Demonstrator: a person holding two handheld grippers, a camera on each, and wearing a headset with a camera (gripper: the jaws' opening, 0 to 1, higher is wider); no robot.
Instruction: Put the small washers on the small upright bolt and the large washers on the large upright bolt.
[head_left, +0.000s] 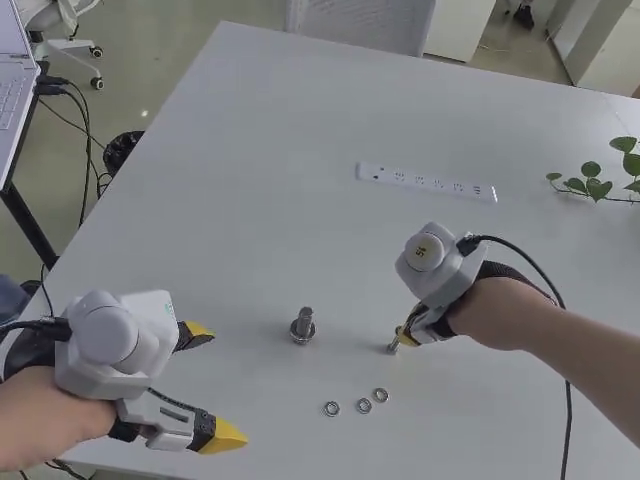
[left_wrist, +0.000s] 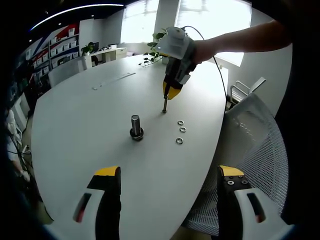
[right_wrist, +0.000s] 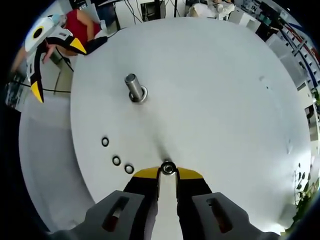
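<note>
The step in hand appears to be work at the small bolt (head_left: 393, 347), a thin upright metal pin just right of centre in the head view. The right tool (head_left: 403, 340) stands tip-down on its top. In the right gripper view its jaws are drawn narrow about a small round metal piece at lower centre. I cannot tell whether that piece is a washer going on or the bolt's own end.

The left tool (head_left: 212, 382) hangs at the lower left of the head view. Its yellow-tipped jaws are spread wide and carry nothing, well apart from the work.

Three washers (head_left: 364, 405) lie loose in a short row at lower centre, between the two bolts and nearer the bottom edge. They are thin, flat, bright steel rings with dark holes. They look alike in size, so small or large is hard to call.

The large bolt (head_left: 303, 325) stands at centre, a stubby grey shaft on a wider ring-like base. That base may be its head or a washer already on it.

The tabletop (head_left: 300, 150) is smooth matte white.

If a washer is in the pinch, the next move calls for centring it over the pin and easing the jaws apart so it drops. After that comes a fine pinch on the rim of a flat ring, which is likely to slide on the smooth tabletop.
</note>
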